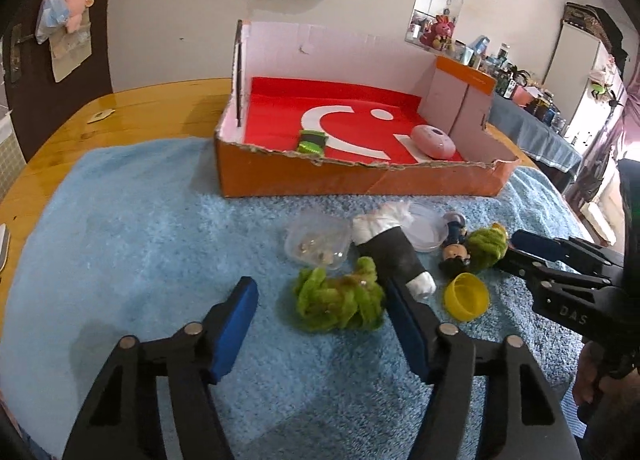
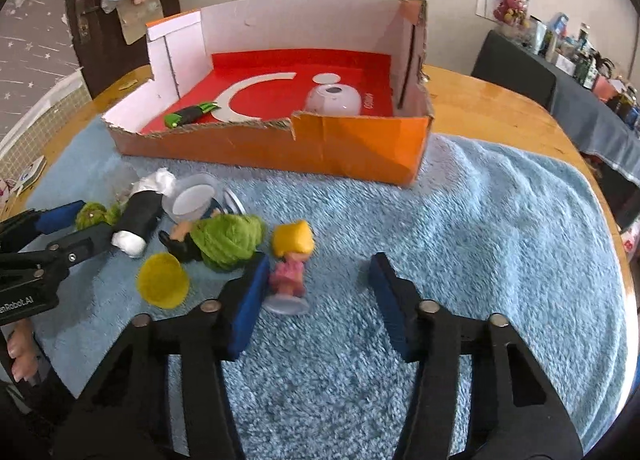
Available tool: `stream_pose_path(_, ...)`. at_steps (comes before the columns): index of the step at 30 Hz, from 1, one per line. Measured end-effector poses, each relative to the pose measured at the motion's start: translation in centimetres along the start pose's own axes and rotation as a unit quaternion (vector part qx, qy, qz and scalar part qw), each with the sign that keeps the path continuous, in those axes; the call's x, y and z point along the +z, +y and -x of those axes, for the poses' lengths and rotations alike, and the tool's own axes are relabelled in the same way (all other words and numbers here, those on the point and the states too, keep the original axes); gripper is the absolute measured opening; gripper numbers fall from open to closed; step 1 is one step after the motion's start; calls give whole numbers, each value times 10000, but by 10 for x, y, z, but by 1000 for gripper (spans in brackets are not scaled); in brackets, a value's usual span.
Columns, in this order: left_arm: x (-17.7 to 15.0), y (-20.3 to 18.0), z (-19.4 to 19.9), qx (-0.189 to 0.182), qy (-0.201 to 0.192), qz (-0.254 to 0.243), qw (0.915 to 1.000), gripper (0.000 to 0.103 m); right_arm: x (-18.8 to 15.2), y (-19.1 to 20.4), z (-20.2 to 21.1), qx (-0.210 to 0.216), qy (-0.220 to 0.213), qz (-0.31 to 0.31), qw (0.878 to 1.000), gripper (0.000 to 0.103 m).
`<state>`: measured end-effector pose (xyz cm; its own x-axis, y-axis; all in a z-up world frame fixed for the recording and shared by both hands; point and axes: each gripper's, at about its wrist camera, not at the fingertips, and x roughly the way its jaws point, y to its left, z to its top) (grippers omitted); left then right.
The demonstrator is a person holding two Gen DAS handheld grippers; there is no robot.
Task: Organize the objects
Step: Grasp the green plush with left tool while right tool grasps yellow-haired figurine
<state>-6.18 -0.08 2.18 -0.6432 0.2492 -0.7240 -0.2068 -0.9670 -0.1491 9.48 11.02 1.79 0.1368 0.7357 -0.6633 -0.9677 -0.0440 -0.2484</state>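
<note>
My left gripper [image 1: 320, 292] stands open over a blue towel [image 1: 160, 220]. A green yarn wad [image 1: 340, 304] lies between its fingers, close against the right pad and apart from the left one. My right gripper [image 2: 320, 266] is open too. A small doll [image 2: 290, 264] with yellow hair and a pink dress stands just inside its left finger, with a wide gap to the right pad. Beside it lie a second green yarn wad [image 2: 226, 238], a dark figure [image 2: 178, 242], a yellow capsule half [image 2: 162, 280] and a black roll with white ends [image 2: 138, 218].
An orange cardboard box [image 1: 360, 180] with a red floor stands at the back of the towel; it holds a pink oval case [image 1: 434, 142] and a green-and-black item [image 1: 312, 142]. A clear tub [image 1: 316, 244] and a clear lid [image 1: 426, 230] lie near the roll. The wooden table [image 1: 120, 108] ends at the left.
</note>
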Motion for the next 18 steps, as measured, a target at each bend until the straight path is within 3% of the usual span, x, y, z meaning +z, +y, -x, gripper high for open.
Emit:
stream_pose_path(3,1,-2,-1,-145,2,-12,9999,47,3,2,-2,97,-9,10,10000,29)
stream_pose_path(5,1,-4,0,-194,-12,-48,9998,44,3,6,-2,102,-33,74,9999,20)
stream_pose_path(18,1,-11,19,-203,-300,-132,9993,39,8,8,21,147,-398,-37,9991,20)
